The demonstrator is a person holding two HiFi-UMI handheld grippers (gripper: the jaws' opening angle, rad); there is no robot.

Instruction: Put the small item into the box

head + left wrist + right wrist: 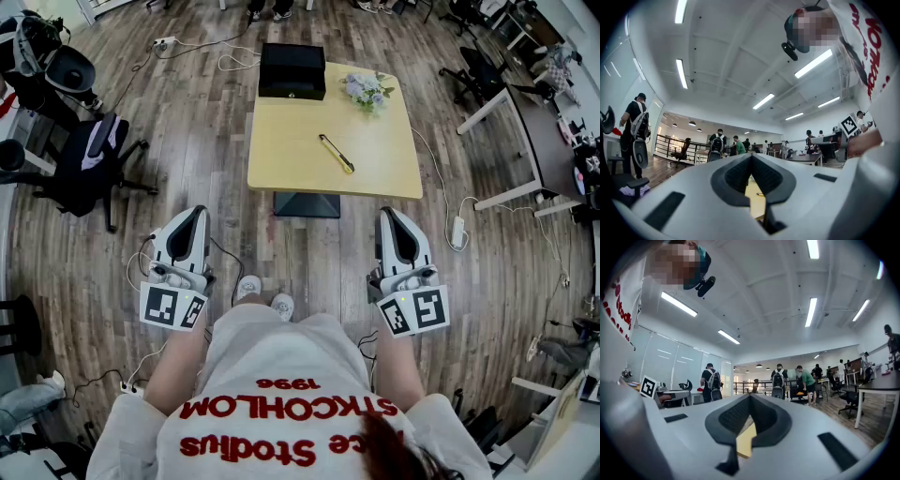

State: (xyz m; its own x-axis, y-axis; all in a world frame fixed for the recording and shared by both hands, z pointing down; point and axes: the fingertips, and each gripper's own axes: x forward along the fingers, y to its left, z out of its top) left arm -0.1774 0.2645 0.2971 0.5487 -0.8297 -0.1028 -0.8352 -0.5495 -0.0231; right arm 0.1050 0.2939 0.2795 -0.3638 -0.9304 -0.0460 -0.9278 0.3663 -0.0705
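A light wooden table (375, 173) stands ahead of me on the plank floor. The box (292, 71), black and open-topped, sits at the table's far left corner. The small item, a slim yellow stick-like thing (337, 154), lies near the table's middle. My left gripper (197, 216) and right gripper (389, 217) hang side by side in front of my body, well short of the table's near edge. Both are shut with nothing between their jaws. In the left gripper view the left gripper (751, 157) points at the table (755, 197). The right gripper (750, 397) does the same in its own view.
A small bunch of flowers (367, 90) lies at the table's far right. A black office chair (94, 159) stands to the left, a white desk (511, 122) to the right. Cables and a power strip (457, 230) lie on the floor. Several people stand in the background.
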